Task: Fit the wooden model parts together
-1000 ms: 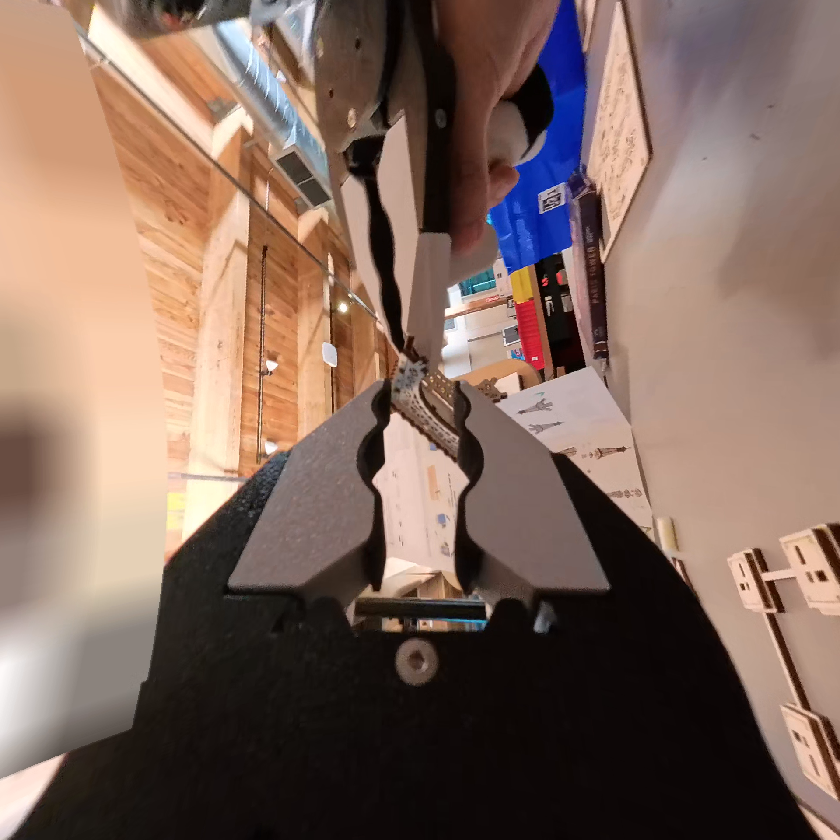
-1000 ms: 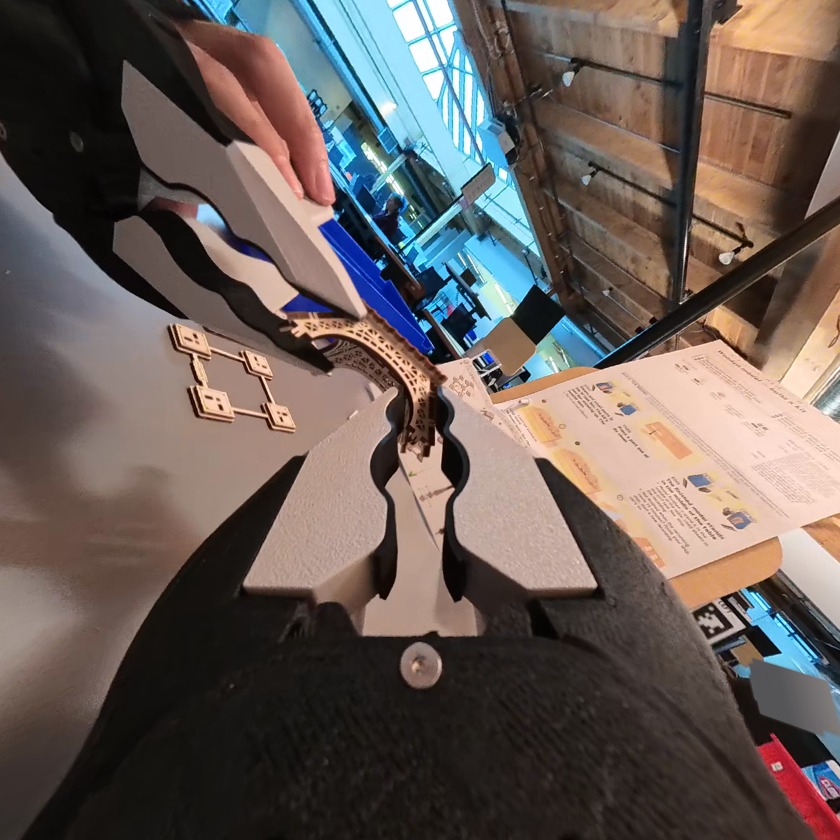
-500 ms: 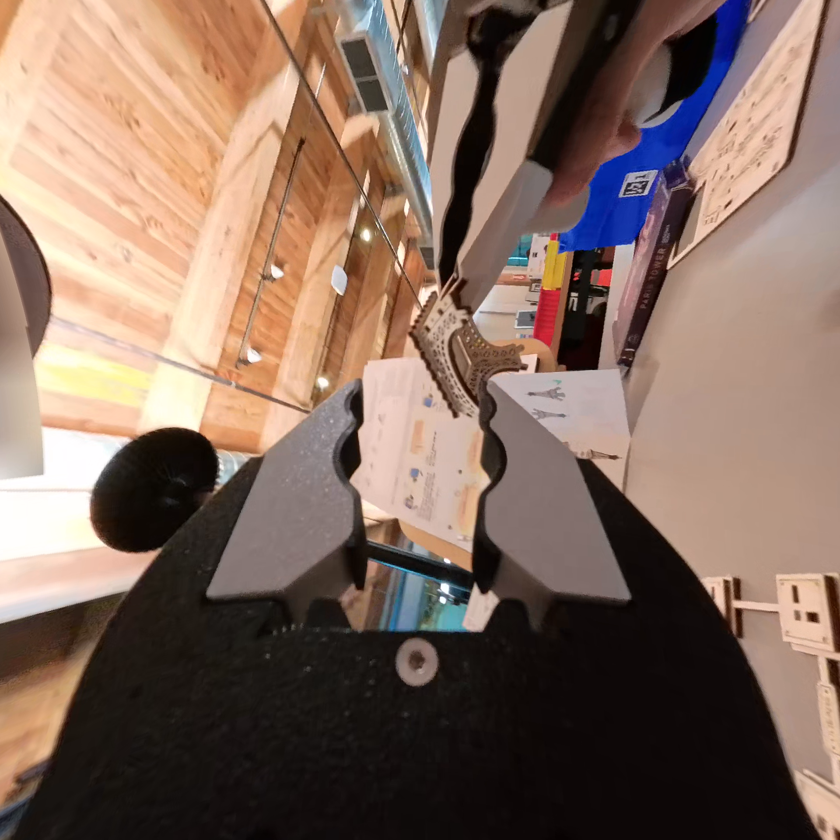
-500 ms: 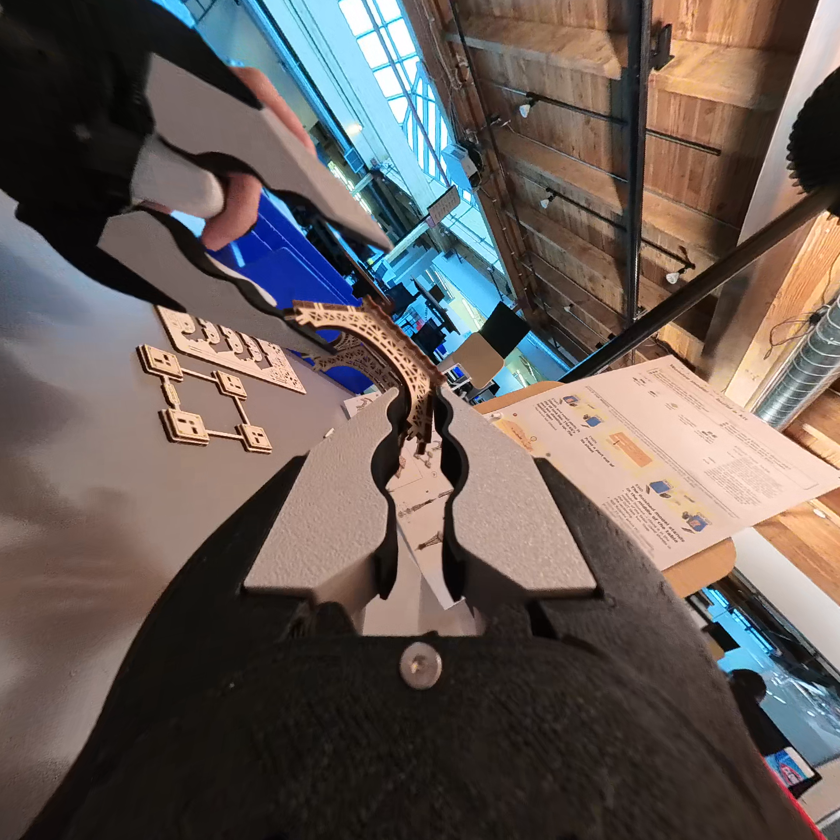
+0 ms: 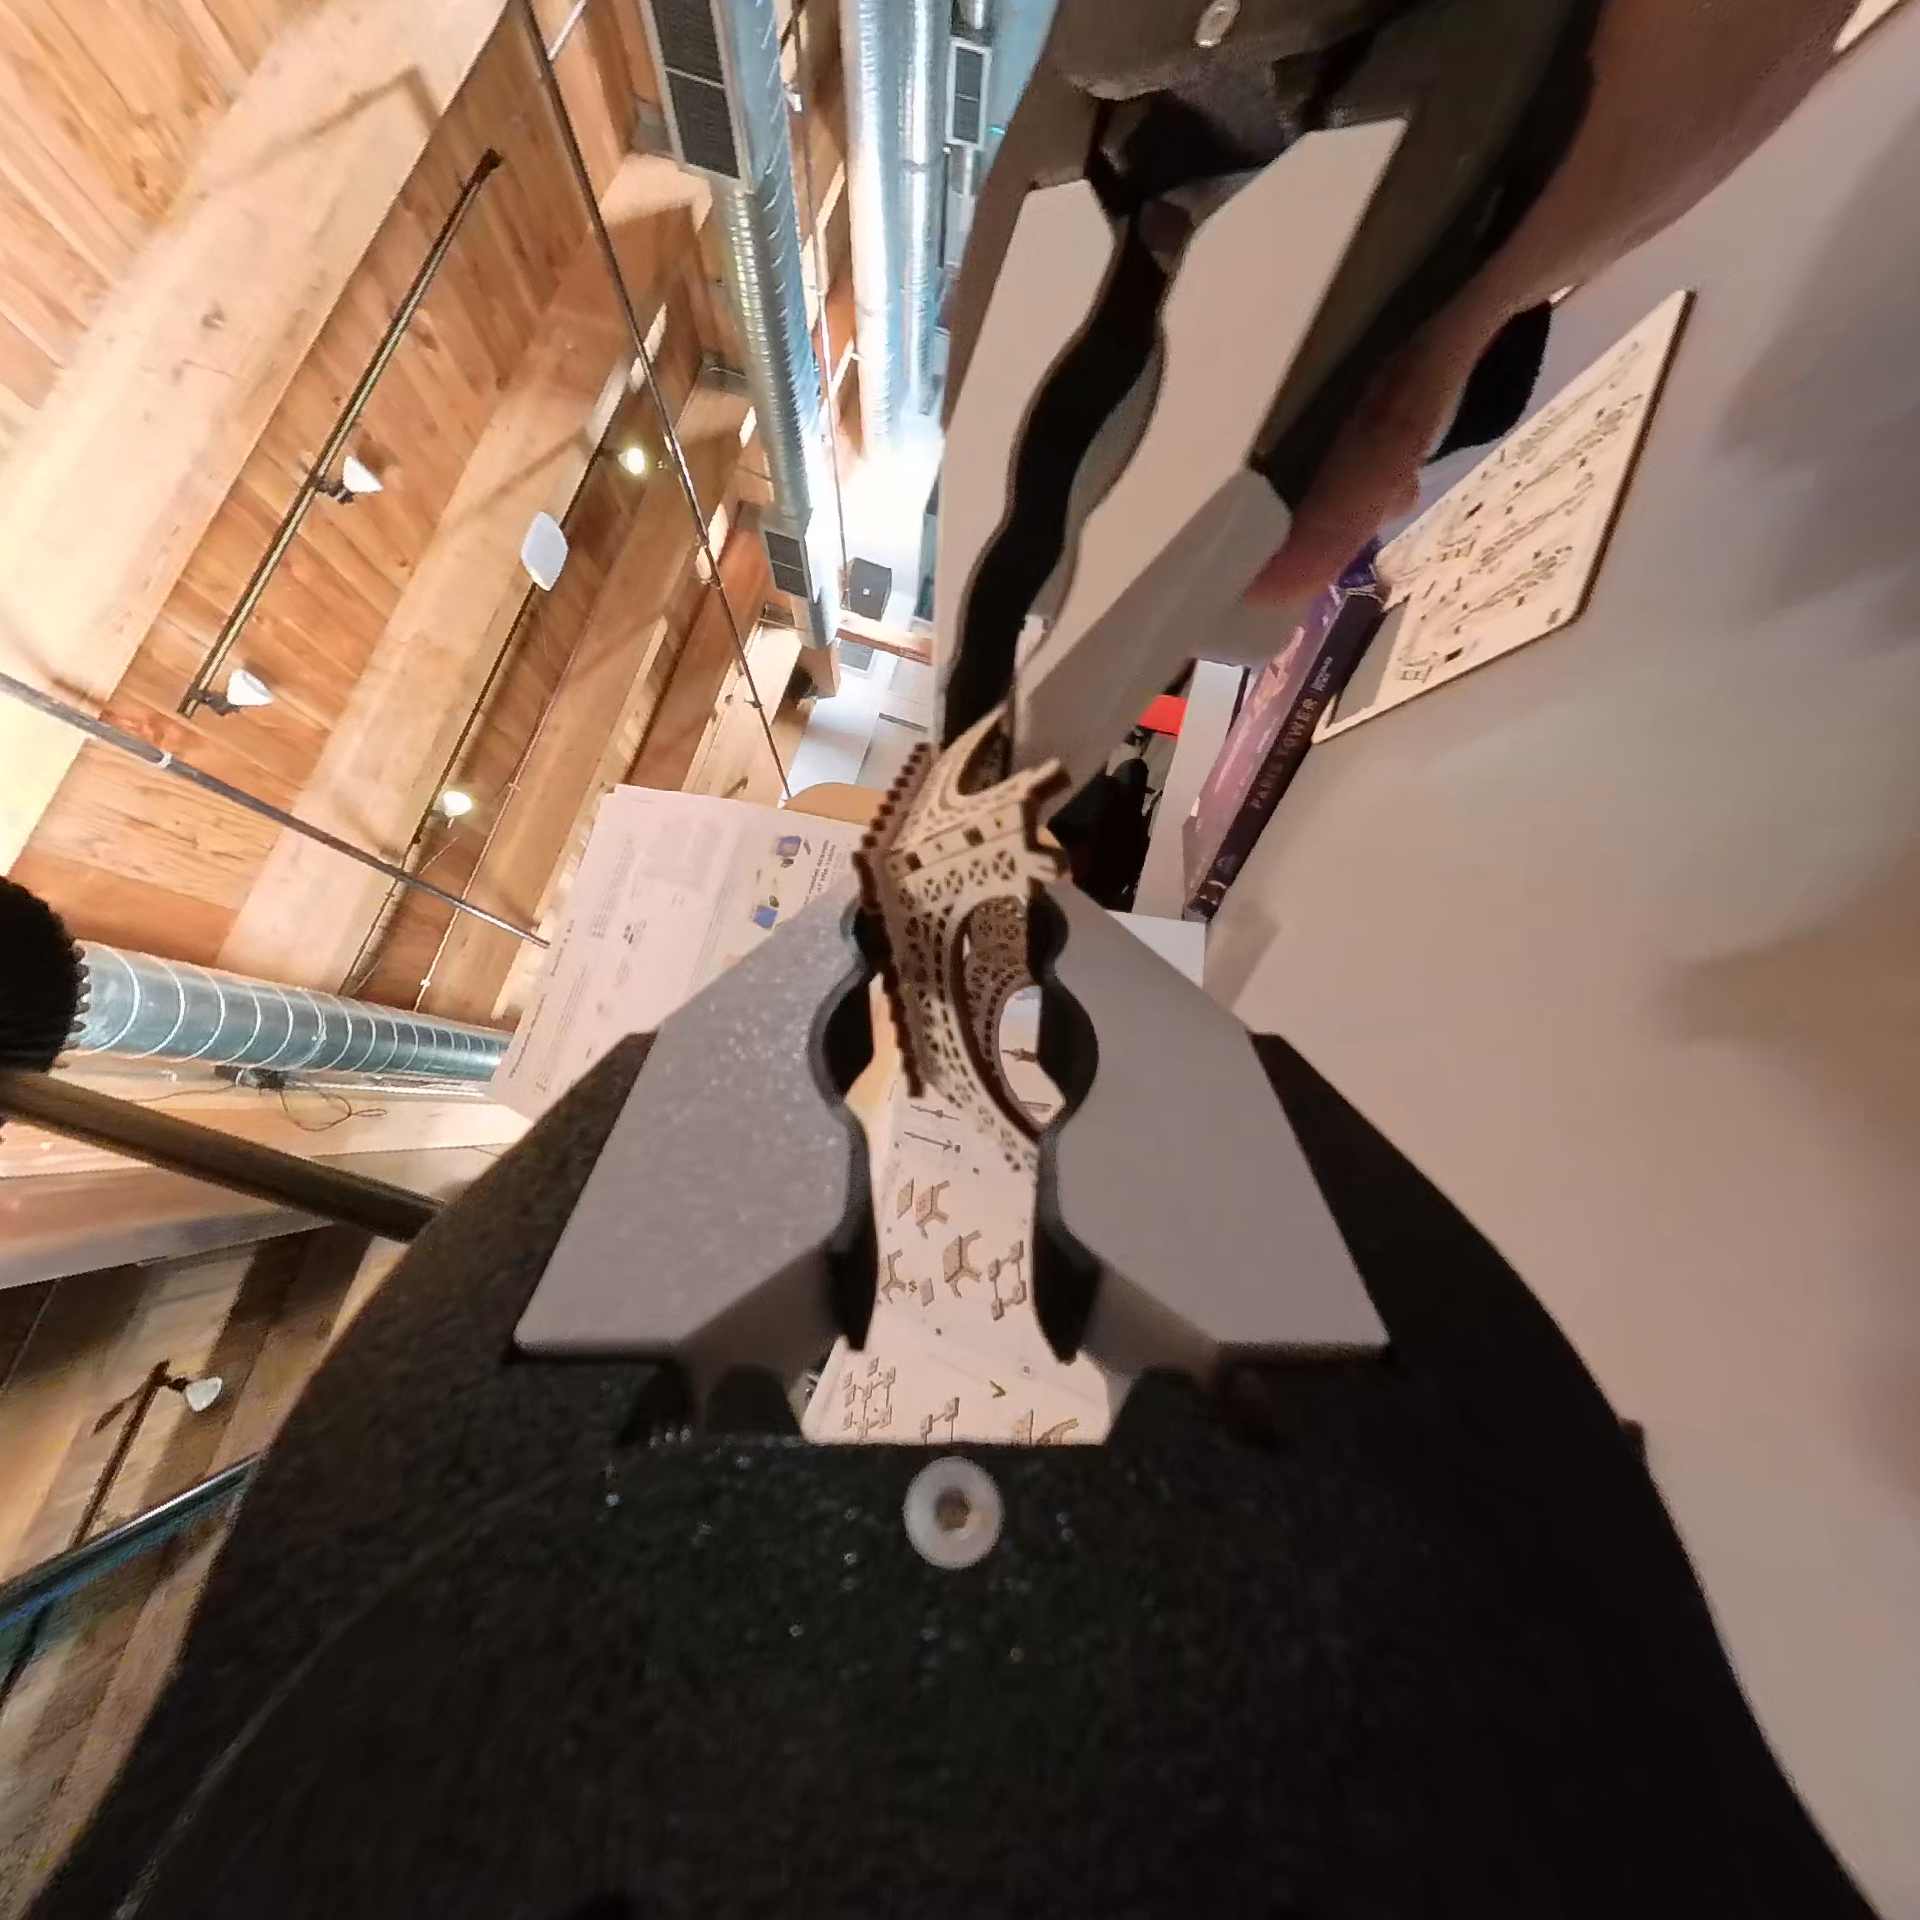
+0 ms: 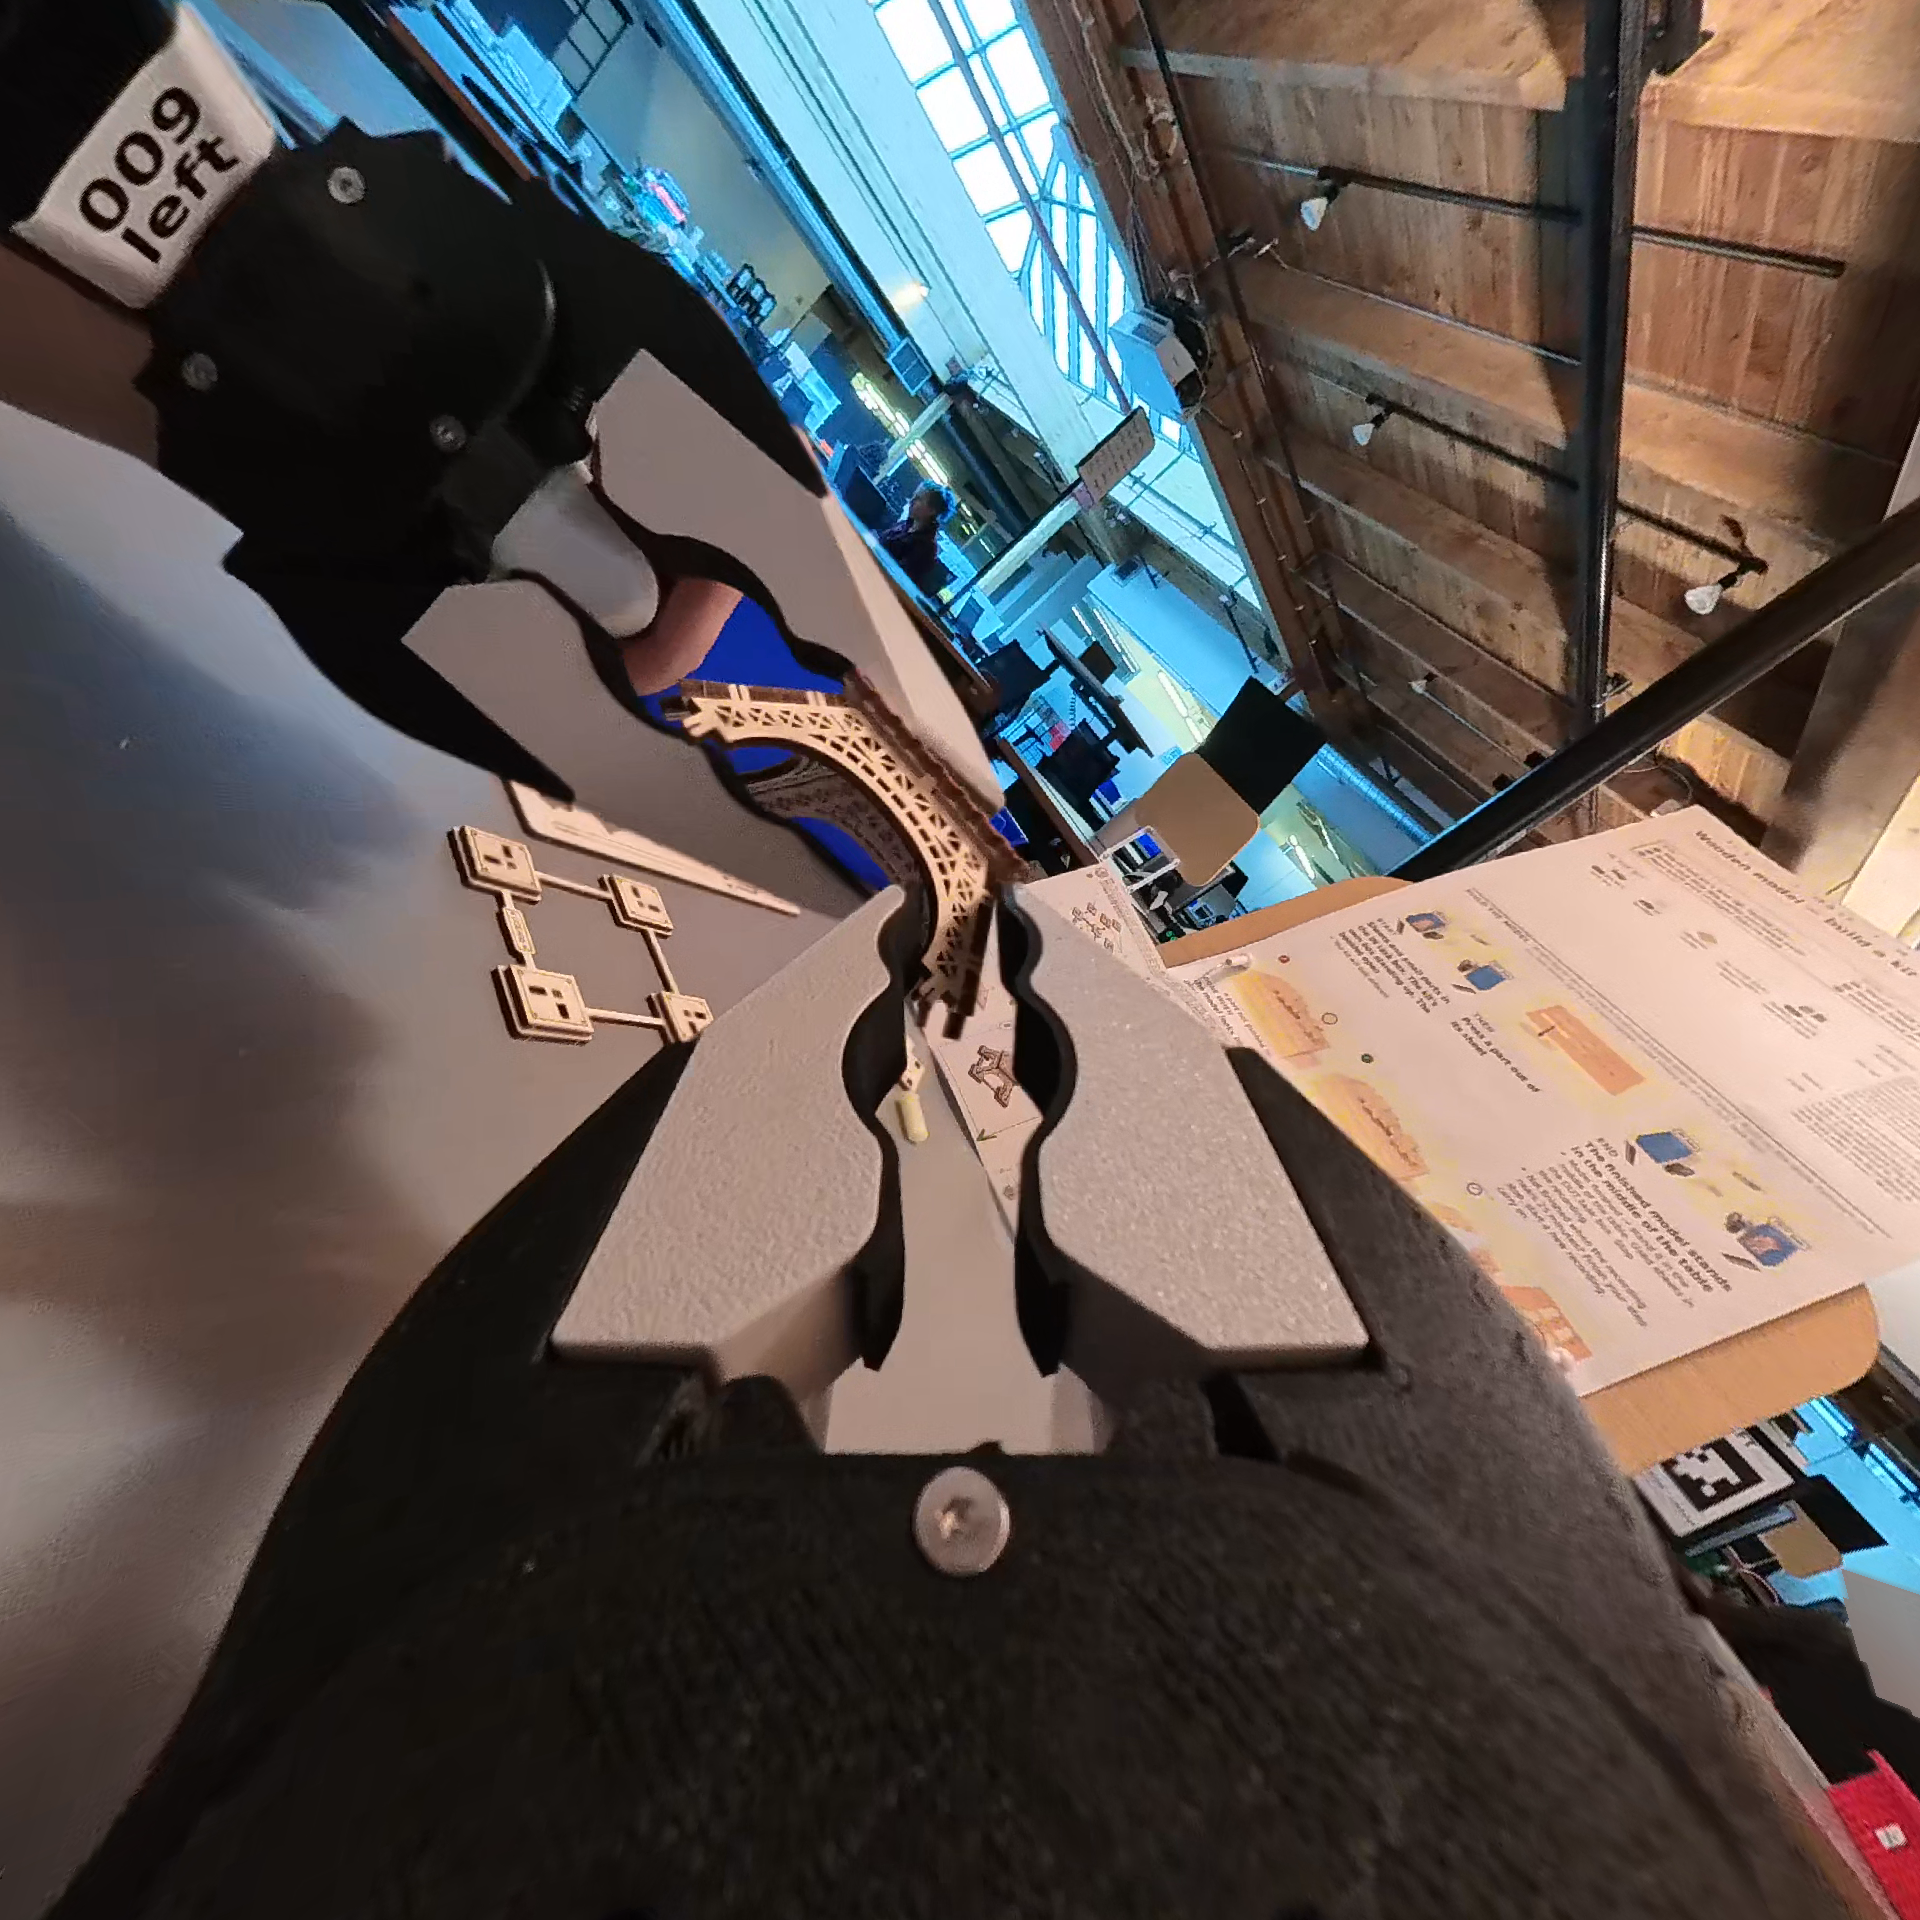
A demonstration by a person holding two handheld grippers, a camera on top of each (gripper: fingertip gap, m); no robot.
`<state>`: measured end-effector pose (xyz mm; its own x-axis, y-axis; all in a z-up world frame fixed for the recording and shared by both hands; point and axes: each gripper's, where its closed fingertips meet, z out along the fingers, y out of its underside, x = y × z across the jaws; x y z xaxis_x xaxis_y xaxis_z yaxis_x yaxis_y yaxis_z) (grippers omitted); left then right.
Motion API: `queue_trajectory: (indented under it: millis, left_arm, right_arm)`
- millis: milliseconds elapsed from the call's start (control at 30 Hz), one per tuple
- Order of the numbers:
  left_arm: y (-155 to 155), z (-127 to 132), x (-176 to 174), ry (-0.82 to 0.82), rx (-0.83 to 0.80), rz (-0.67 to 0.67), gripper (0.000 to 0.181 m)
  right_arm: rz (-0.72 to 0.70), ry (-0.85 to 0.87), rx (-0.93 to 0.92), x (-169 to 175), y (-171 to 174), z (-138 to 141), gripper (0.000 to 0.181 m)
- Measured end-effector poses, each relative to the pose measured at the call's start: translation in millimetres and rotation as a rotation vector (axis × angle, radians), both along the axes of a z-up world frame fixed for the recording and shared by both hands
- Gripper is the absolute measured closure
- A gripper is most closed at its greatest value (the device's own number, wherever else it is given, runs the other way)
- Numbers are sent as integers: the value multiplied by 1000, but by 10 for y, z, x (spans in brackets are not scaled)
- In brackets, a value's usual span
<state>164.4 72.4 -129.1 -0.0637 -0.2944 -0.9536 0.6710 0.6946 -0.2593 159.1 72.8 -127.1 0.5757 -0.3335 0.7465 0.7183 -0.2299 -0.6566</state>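
A laser-cut wooden lattice arch assembly is held in the air between both grippers, above the grey table. My right gripper is shut on one leg of the arch. My left gripper has its jaws closed against the other end of the same assembly, which spans the gap between them. In the left wrist view the right gripper comes in from above, gripped by a hand. In the right wrist view the left gripper reaches in from the upper left.
A wooden square frame with four corner plates lies flat on the table. A small pale piece lies near it. An instruction sheet on a cardboard board stands behind. A punched-out parts sheet and a purple box lie further off. The grippers are tip to tip, or close to it.
The left gripper held the arch a second ago, opened and drew back, and has now closed on it again further in. The right gripper kept its hold throughout.
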Motion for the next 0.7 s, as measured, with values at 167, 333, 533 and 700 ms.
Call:
queue_trajectory:
  millis: [167, 333, 533, 700]
  left_arm:
    - [33, 80, -9, -48, -17, -7, 171]
    - [29, 115, -47, -184, 44, 14, 166]
    - [17, 150, -109, -342, 119, 45, 169]
    - [23, 185, -125, -431, 175, 74, 168]
  right_arm:
    - [21, -10, -25, -38, 36, -58, 162]
    - [14, -41, 7, -53, 16, 13, 158]
    - [0, -104, 47, -92, -13, 117, 165]
    - [-13, -155, 35, -112, -3, 115, 169]
